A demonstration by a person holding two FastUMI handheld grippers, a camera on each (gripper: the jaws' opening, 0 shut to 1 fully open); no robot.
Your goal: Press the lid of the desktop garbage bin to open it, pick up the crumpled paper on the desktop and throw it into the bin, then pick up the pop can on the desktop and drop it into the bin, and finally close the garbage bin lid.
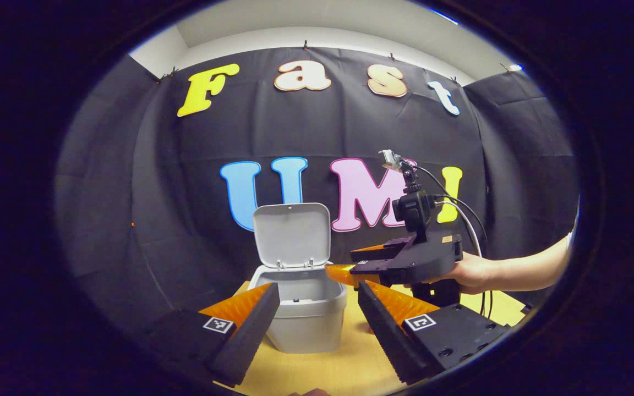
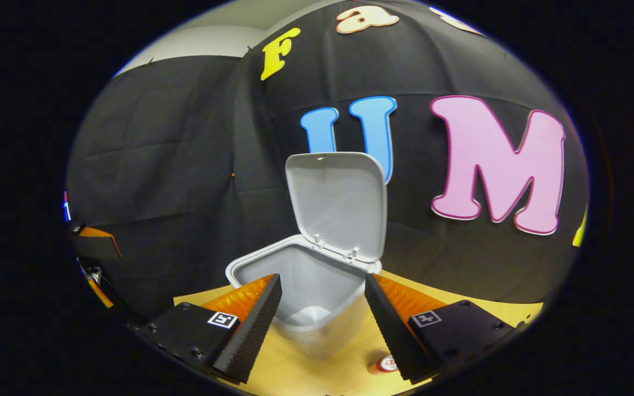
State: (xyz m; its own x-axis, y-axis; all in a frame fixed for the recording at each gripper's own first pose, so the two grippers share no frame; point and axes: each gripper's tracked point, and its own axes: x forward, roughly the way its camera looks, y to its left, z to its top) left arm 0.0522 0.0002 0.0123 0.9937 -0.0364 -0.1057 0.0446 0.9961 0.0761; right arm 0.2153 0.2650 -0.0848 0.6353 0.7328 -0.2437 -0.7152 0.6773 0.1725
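In the left gripper view, the left gripper [image 1: 317, 313] hangs with fingers apart and empty before the pale grey plastic desktop bin [image 1: 309, 319], its hinged lid [image 1: 293, 235] standing upright. To the right, a hand [image 1: 474, 273] holds the right gripper [image 1: 344, 272] at the bin's rim. In the right gripper view, its fingers [image 2: 251, 324] are spread above the bin's open mouth, something pale lies on the bin's floor, and a red-and-white pop can [image 2: 384, 364] sits near on the yellow wooden table [image 2: 317, 374].

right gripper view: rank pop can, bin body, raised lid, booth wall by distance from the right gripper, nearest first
1. pop can, on the table by the right-hand finger.
2. bin, straight ahead between the fingers.
3. lid, upright at the bin's far edge.
4. booth wall, behind everything.
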